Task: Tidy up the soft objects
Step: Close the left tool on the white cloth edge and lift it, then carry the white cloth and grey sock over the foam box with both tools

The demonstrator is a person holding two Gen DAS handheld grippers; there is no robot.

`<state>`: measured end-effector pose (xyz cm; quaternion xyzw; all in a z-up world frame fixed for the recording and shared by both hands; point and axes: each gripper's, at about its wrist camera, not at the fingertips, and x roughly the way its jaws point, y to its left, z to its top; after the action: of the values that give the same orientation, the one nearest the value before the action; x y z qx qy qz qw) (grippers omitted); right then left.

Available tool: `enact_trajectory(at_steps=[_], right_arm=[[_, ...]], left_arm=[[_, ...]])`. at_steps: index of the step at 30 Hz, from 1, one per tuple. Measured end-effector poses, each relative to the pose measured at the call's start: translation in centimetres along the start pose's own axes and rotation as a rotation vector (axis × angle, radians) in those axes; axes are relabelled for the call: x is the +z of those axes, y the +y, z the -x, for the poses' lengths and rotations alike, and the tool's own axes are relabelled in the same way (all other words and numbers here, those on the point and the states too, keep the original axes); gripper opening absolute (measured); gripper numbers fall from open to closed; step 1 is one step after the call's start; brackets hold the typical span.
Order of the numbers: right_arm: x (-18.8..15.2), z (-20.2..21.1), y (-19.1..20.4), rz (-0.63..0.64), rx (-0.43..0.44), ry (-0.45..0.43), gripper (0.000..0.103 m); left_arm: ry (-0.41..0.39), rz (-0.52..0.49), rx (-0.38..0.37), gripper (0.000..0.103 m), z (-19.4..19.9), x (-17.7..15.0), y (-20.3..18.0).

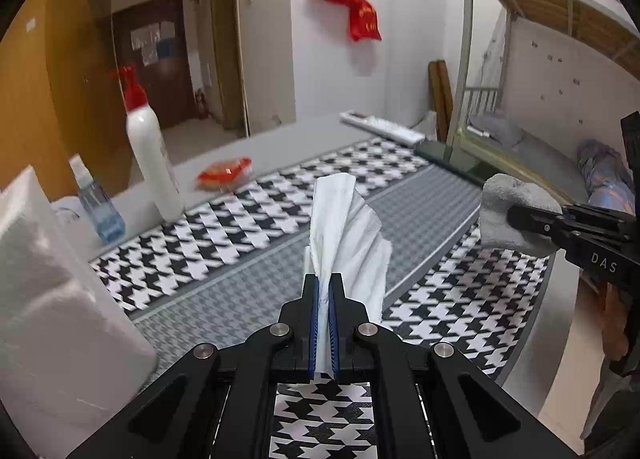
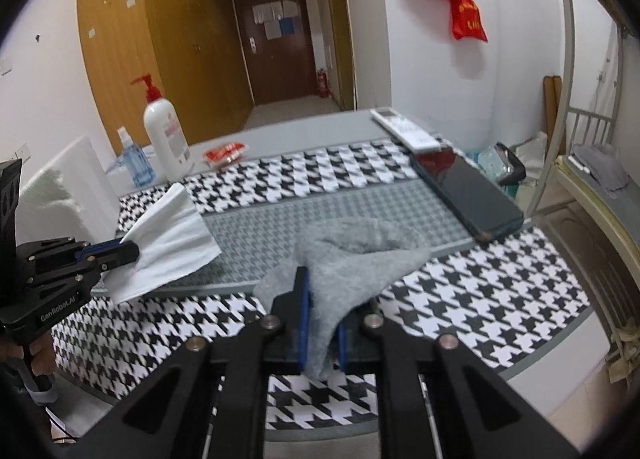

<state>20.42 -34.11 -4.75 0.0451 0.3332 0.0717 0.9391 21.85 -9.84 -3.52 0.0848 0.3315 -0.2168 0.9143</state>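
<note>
Holding the left gripper (image 1: 323,291) clamped on the white crumpled tissue (image 1: 348,227) and the right gripper (image 2: 322,323) clamped on the grey fleecy cloth (image 2: 360,251), I am keeping both pinches deep so that nothing slips.

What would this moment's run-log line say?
left gripper: shut on white tissue | right gripper: shut on grey cloth | both lifted over houndstooth mat | phone untouched

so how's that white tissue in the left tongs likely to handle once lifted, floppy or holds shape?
Probably floppy: the white tissue fans out creased from the left tongs, which are shut on it. Likely very light, since its thin sheet stands up unsupported. It may tear if tugged; it looks paper-thin.
</note>
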Motion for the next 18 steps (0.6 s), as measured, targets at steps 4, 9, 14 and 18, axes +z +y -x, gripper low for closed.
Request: enact_trajectory(at_steps=[4, 9, 14, 18], right_arm=[[0.9, 1.4, 1.0, 0.010, 0.010, -0.056, 0.014], [1.8, 2.7, 2.3, 0.025, 0.010, -0.106, 0.014], [2.3, 3.3, 3.4, 0.043, 0.032, -0.135, 0.014], [3.0, 3.5, 4.3, 0.068, 0.046, -0.156, 0.014]], left_arm=[[-0.048, 0.013, 0.019, 0.005, 1.9, 0.6, 0.5], [-0.098, 0.039, 0.025, 0.005, 3.6, 1.2, 1.0], [-0.140, 0.054, 0.055, 0.005, 5.1, 1.7, 1.8], [-0.171, 0.065, 0.077, 0.005, 6.0, 2.0, 2.5]])
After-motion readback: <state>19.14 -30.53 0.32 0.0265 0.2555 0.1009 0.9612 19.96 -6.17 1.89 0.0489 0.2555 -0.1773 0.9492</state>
